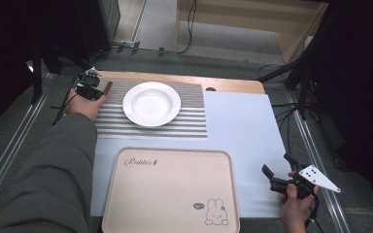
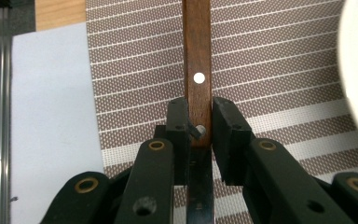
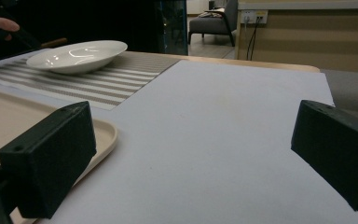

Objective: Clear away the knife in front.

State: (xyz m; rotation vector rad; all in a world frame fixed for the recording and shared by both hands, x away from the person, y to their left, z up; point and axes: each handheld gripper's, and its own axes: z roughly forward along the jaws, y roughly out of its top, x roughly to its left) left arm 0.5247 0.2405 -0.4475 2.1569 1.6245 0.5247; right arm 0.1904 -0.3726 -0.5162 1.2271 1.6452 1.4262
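A: What's the left gripper (image 2: 199, 128) got?
B: A wooden-handled utensil (image 2: 198, 56), likely a knife; jaws pinched on the handle by a rivet, over the striped placemat (image 2: 140, 79), upper left of the high view.
A: How will it handle?
B: Stiff, light I'd judge; smooth wood could slip, so the grip near the rivet seems sound.
A: Around it?
B: White plate (image 1: 151, 103) just beside, tray (image 1: 170, 191) lower centre. The right gripper (image 1: 280, 177), lower right, is spread wide, empty.

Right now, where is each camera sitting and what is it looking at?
High view: above the table, looking down at plate, tray, both forearms.
Left gripper view: on the left gripper, its jaws clamping a wooden handle over the striped mat.
Right gripper view: on the open right gripper, facing across the table.
Shared: the plate.
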